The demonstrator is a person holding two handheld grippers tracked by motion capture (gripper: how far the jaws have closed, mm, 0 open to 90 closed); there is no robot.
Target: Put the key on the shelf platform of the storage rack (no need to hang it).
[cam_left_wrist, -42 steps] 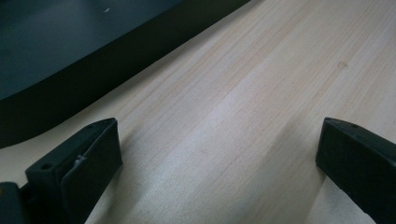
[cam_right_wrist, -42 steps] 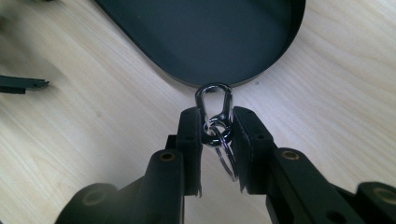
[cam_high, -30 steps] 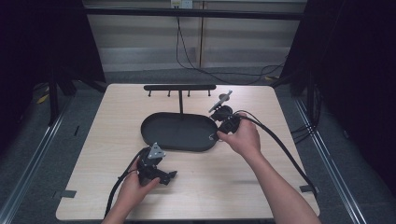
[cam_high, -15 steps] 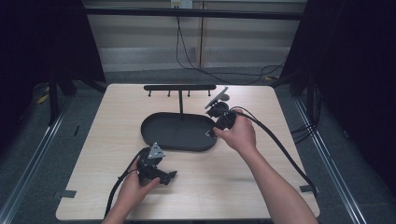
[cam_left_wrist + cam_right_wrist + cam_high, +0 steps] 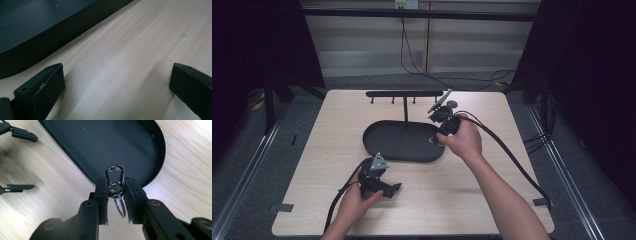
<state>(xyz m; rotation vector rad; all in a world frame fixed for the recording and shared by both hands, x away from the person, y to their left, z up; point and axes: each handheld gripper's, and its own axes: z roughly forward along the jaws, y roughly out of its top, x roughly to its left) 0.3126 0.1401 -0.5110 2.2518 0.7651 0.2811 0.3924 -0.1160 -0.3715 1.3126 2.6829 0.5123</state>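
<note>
R gripper (image 5: 115, 192) clenched on silver carabiner keyring (image 5: 115, 178) just above near end of black oval tray (image 5: 155, 150), L gripper (image 5: 115, 85) released & idle on table (image 5: 130, 55): keep clip upright, approach rack hooks (image 5: 404, 94) slowly w/o twisting ring.

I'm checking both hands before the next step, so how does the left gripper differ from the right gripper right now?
The left gripper has its fingers spread wide with nothing between them; the right gripper is shut on a silver carabiner keyring. The left gripper lies low over the bare wooden table near the person; the right gripper is held at the black oval tray. Both are black and hand-held.
</note>
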